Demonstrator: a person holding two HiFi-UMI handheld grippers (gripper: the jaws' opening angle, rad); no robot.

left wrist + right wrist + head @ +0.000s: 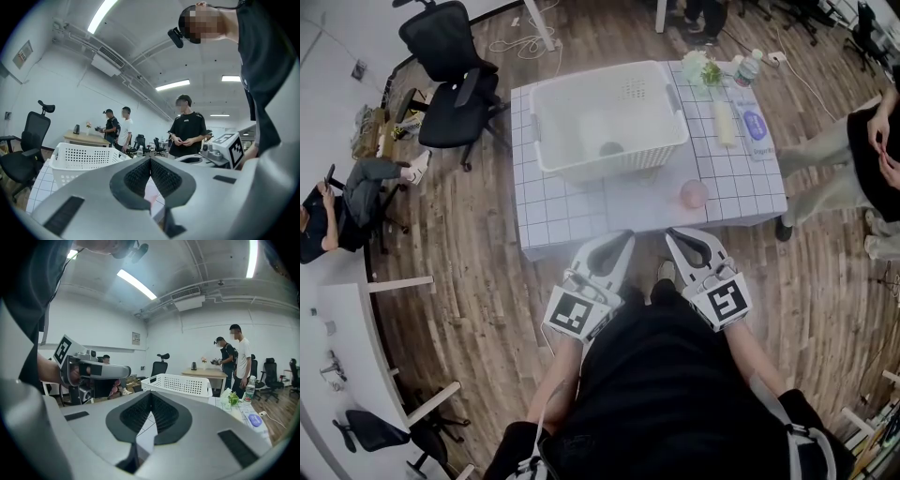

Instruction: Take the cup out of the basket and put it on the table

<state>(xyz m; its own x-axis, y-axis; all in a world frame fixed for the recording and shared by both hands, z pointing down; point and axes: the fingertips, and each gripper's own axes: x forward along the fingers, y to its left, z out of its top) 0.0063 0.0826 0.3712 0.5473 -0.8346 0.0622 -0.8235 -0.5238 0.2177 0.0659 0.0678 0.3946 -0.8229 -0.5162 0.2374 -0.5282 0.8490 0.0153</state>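
Left claw point(622, 236), right claw point(674, 234) closed before table point(551, 223) edge; cup point(610, 148) seemingly in basket point(581, 81)

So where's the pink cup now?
In the head view the pink cup stands on the gridded table, off the near right corner of the white basket, ahead of the right claw.

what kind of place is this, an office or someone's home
Most likely an open-plan office or lab, not a home: black swivel chairs, ceiling strip lights beside an air-conditioning unit, and several people standing about.
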